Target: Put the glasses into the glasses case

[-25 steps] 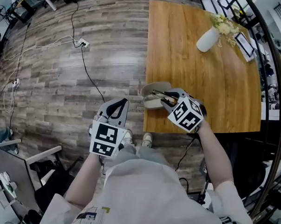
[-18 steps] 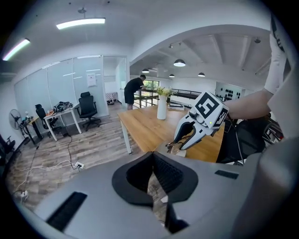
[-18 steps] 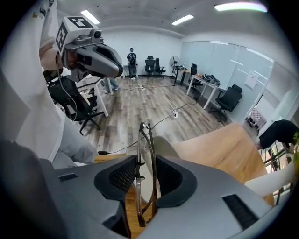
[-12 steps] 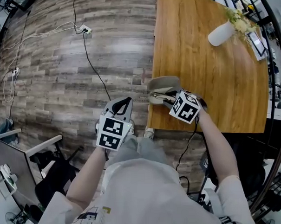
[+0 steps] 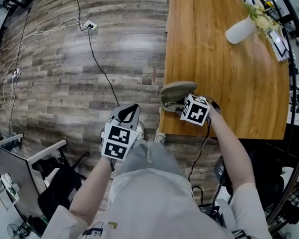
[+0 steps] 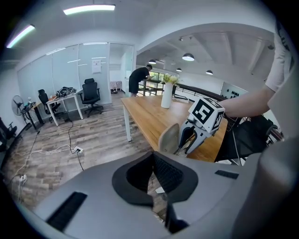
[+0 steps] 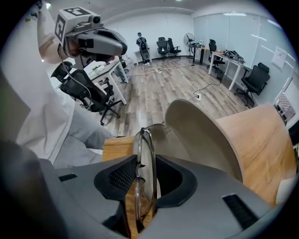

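An open beige glasses case [image 5: 178, 89] lies at the near left corner of the wooden table [image 5: 225, 85]. In the right gripper view its raised lid [image 7: 205, 135] arches just beyond my jaws. My right gripper [image 5: 178, 107] tilts steeply down over the case. It is shut on thin metal-framed glasses [image 7: 144, 172], which stand on edge between its pads [image 7: 122, 176]. My left gripper [image 5: 135, 107] hangs over the floor to the left of the table, jaws shut and empty. The left gripper view shows the case [image 6: 169, 138] and the right gripper [image 6: 183, 150] at the table's corner.
A white vase [image 5: 241, 30] with flowers stands at the table's far right. A power strip and cables [image 5: 91, 26] lie on the plank floor. Office chairs [image 7: 81, 88] and desks stand around, and a person [image 6: 138, 80] is far back.
The right gripper has sunk and tipped further down, so the glasses are now right over the open case. The left gripper has dropped a little beside the table.
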`<act>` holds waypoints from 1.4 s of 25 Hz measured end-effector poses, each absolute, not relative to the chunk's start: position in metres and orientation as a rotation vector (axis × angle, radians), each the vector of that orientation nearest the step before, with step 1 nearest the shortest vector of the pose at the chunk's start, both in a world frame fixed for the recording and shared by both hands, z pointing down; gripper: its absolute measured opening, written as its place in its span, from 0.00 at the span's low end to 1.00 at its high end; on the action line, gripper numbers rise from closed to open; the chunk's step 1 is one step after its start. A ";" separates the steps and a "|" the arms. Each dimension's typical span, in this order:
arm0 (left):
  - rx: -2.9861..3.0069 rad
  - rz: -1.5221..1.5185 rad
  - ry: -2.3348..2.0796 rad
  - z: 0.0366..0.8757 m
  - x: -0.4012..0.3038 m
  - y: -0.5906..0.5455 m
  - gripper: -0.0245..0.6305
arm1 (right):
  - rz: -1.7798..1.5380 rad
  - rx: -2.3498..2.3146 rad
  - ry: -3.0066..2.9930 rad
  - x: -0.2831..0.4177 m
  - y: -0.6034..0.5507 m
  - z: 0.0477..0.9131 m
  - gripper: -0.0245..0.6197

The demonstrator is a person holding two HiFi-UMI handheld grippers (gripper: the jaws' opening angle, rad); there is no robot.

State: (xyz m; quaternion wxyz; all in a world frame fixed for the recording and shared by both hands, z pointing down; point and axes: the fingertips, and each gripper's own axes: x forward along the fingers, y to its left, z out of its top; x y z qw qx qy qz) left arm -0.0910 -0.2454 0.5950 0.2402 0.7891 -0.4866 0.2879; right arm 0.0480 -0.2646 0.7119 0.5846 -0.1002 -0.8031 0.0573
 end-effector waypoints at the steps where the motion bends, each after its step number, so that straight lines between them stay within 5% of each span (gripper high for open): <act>1: 2.156 0.788 -1.330 0.596 -0.091 -0.244 0.06 | 0.141 -0.245 -1.871 0.047 -0.264 0.714 0.26; 10: 2.143 0.769 -1.316 0.602 -0.094 -0.228 0.06 | 0.107 -0.313 -1.856 0.034 -0.265 0.726 0.28; 22: 2.178 0.742 -1.282 0.590 -0.093 -0.223 0.06 | 0.171 -0.081 -1.947 0.033 -0.289 0.723 0.43; 35: 2.291 0.585 -1.376 0.520 -0.108 -0.253 0.06 | 0.065 0.351 -2.200 0.028 -0.343 0.583 0.35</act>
